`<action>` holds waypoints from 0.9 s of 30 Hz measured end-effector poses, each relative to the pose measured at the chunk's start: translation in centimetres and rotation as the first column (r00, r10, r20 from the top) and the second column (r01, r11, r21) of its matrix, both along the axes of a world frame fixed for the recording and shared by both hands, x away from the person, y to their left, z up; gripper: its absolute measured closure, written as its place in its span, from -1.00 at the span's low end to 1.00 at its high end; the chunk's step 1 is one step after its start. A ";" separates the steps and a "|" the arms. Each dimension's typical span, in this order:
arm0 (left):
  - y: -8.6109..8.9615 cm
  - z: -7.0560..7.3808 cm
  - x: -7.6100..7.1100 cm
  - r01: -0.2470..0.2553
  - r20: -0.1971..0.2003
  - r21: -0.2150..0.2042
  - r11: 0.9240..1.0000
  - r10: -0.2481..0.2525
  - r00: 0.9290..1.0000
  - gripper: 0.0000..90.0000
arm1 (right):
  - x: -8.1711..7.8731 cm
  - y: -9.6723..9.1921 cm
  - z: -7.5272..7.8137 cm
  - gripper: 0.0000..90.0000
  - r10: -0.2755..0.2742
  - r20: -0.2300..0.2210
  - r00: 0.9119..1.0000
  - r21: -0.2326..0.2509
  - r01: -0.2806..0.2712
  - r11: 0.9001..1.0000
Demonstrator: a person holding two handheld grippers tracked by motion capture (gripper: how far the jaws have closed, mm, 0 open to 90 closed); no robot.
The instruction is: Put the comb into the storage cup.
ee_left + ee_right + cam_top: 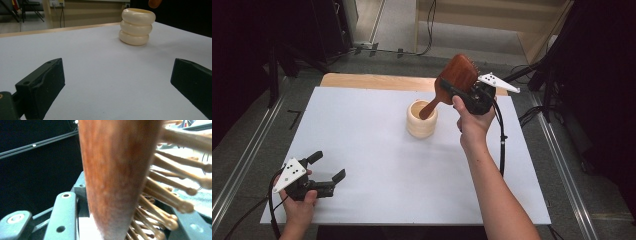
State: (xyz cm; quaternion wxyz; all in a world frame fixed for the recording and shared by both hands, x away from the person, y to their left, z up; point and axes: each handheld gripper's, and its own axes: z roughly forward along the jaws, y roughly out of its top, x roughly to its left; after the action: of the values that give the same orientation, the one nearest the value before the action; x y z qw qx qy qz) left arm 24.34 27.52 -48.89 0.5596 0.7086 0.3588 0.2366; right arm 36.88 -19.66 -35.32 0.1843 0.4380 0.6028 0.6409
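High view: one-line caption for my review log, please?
Right gripper lowers a wooden hairbrush handle-first into a cream ribbed cup; left gripper rests open.

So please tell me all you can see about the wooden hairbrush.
The hairbrush looks like reddish-brown wood, with a broad paddle head and pale round-tipped wooden pins on one face. The right tongs are shut on its head, holding it tilted. Its handle slants down into the cream ribbed cup on the white table.

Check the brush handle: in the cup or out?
In. The wooden hairbrush, clamped at its head by the right gripper, leans with its handle tip below the rim of the cream ribbed cup.
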 end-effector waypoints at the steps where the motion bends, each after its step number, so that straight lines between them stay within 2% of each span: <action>1: 0.0 0.0 0.0 0.000 0.000 0.001 1.000 0.000 1.000 -1.00 | 0.1 0.0 0.0 0.13 -0.003 -0.001 1.000 0.001 0.003 1.000; 5: 0.0 0.0 0.0 0.001 0.000 0.002 1.000 -0.001 1.000 -1.00 | 0.5 0.0 0.3 0.13 -0.007 -0.004 1.000 0.007 0.007 1.000; 10: 0.0 0.0 0.0 0.001 -0.001 0.003 1.000 -0.001 1.000 -1.00 | 1.0 0.2 0.5 0.13 -0.011 0.004 1.000 -0.010 0.011 1.000; 22: -0.1 0.0 0.0 0.000 0.001 0.006 1.000 0.000 1.000 -1.00 | 2.3 0.3 0.2 0.13 -0.035 -0.008 0.999 -0.019 0.035 0.999; 27: 0.0 0.0 0.0 0.000 0.001 0.007 1.000 0.000 1.000 -1.00 | 2.9 0.2 -0.3 0.13 -0.048 -0.019 0.999 -0.039 0.048 0.998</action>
State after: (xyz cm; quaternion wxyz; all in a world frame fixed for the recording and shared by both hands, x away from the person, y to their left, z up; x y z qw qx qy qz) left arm 24.33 27.47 -48.90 0.5574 0.7104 0.3577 0.2380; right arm 39.73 -19.45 -35.58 0.2020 0.4551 0.6062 0.6202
